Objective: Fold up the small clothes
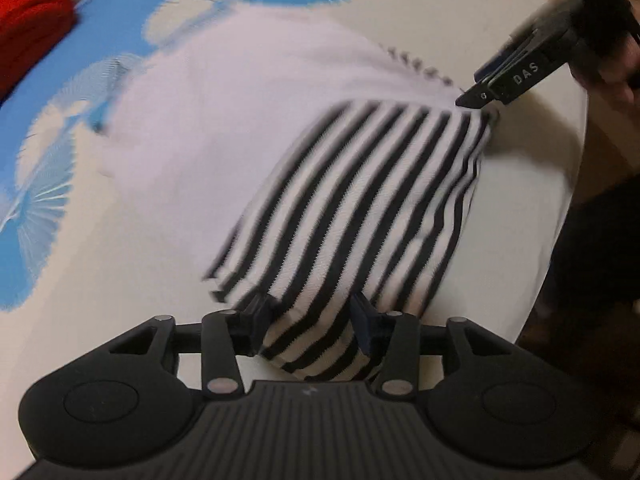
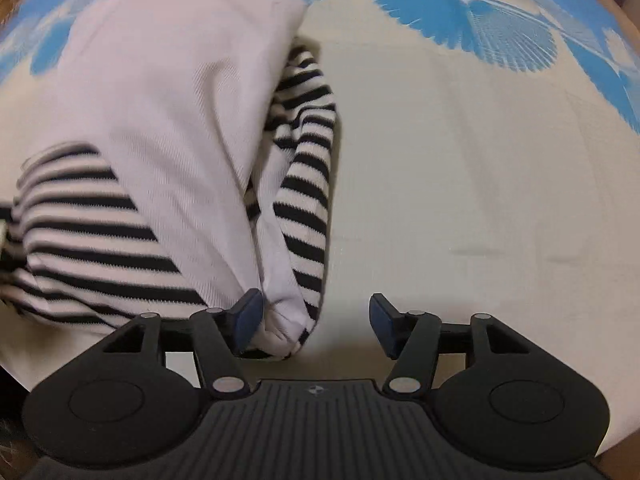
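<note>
A small white garment with black-and-white striped sleeves (image 1: 352, 208) lies on the bed sheet (image 1: 120, 240). In the left wrist view my left gripper (image 1: 310, 320) has its jaws partly apart with a striped sleeve between them. My right gripper (image 1: 476, 100) shows at the garment's far right corner. In the right wrist view my right gripper (image 2: 316, 320) stands open; the garment's bunched corner (image 2: 286, 324) rests against its left finger (image 2: 248, 316) only. The white body (image 2: 172, 112) and the other striped sleeve (image 2: 308, 184) stretch away from it.
The sheet is cream with blue shell prints (image 2: 500, 28). A red cloth item (image 1: 32, 28) lies at the far left. The bed's edge (image 1: 568, 200) runs down the right side, with dark floor beyond it.
</note>
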`<state>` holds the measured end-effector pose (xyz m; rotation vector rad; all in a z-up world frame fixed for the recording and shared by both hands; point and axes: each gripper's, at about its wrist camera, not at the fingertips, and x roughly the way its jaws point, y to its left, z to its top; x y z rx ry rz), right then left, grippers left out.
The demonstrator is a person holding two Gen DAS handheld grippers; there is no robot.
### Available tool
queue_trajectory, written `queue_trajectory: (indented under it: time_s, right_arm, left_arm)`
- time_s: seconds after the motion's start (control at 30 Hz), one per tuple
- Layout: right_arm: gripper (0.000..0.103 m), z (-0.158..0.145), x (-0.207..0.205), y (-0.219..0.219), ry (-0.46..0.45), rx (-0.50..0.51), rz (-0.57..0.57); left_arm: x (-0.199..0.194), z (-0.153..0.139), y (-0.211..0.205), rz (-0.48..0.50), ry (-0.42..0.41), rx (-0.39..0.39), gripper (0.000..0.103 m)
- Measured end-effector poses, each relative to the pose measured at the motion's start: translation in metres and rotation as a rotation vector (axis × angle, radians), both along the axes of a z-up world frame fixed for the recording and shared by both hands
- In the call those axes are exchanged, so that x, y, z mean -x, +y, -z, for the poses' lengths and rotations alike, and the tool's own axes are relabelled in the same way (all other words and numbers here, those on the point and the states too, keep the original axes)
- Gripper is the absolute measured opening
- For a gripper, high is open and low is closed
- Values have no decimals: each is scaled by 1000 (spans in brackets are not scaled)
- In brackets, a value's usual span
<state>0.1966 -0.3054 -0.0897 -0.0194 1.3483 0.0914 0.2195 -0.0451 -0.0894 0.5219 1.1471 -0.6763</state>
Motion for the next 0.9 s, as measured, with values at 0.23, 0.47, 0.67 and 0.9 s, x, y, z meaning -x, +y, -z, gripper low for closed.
queue_trajectory:
  time_s: [0.23, 0.47, 0.67, 0.9]
  right_arm:
    - [82, -52, 0, -35, -258, -252, 218]
    - [87, -10, -22, -27, -171, -217, 203]
    - [92, 26, -35, -8, -102, -266, 119]
    - [33, 24, -45, 5, -146, -372, 82]
  left_arm:
    - [-45, -47, 51, -434, -64, 359, 85]
    - [-91, 2, 79, -649, 74, 357, 86]
    - [-121, 66, 103, -736, 327, 496, 90]
    - [-134, 75, 94, -726, 306, 627, 79]
